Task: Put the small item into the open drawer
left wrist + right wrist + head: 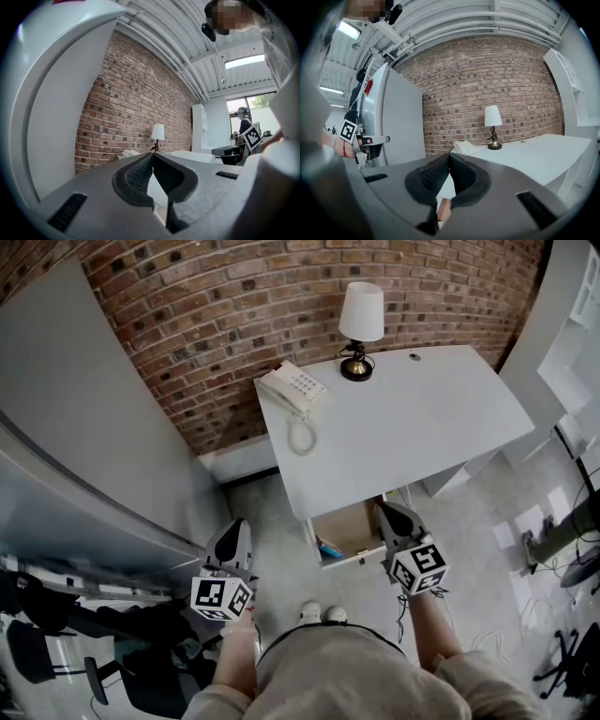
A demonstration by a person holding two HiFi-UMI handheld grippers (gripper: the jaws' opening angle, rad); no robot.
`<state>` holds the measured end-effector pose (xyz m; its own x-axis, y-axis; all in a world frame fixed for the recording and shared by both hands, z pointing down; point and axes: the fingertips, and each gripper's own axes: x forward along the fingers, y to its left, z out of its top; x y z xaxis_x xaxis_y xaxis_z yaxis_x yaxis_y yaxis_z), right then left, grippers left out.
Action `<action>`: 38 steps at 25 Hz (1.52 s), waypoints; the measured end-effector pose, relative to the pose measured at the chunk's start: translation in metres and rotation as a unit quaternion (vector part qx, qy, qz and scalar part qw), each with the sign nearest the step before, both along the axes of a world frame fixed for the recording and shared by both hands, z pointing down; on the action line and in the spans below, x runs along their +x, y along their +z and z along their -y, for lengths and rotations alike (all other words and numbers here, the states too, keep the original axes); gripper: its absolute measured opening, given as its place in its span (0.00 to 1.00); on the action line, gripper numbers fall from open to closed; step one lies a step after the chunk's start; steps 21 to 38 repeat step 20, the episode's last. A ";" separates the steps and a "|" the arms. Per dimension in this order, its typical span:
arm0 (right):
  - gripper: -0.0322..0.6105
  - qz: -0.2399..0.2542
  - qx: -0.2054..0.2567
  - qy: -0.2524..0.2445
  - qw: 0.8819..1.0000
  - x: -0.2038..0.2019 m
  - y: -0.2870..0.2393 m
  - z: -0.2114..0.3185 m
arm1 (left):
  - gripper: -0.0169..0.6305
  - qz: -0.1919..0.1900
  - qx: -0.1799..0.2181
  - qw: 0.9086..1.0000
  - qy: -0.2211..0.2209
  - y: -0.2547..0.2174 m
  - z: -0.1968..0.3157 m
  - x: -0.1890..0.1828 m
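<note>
The open drawer [362,560] hangs out below the white desk [422,427], showing a bare wooden floor. A small blue item [329,549] lies in its front left corner. My right gripper [382,508] hovers at the drawer's right side, jaws shut with nothing between them; in the right gripper view its tips [450,154] meet. My left gripper [240,522] is held over the floor left of the drawer, apart from it, also shut and empty, with its tips together [152,154] in the left gripper view.
A white telephone [292,388] and a table lamp [360,320] stand at the back of the desk by the brick wall. A tall grey cabinet [84,427] fills the left. Office chairs [56,662] stand at the lower left. My shoes [323,613] are just before the drawer.
</note>
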<state>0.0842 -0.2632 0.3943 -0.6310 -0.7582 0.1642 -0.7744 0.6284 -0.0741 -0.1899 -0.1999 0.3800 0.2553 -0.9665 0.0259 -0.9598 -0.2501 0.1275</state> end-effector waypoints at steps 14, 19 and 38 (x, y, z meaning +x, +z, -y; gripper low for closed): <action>0.06 -0.003 -0.006 0.000 1.000 0.001 0.004 0.004 | 0.04 -0.002 -0.004 1.000 0.002 0.005 0.005 0.002; 0.06 0.000 -0.007 0.002 1.000 0.003 0.005 0.006 | 0.04 -0.004 -0.009 1.000 0.002 0.007 0.009 0.003; 0.06 0.001 -0.006 0.003 1.000 0.003 0.005 0.007 | 0.04 -0.004 -0.010 1.000 0.002 0.007 0.009 0.003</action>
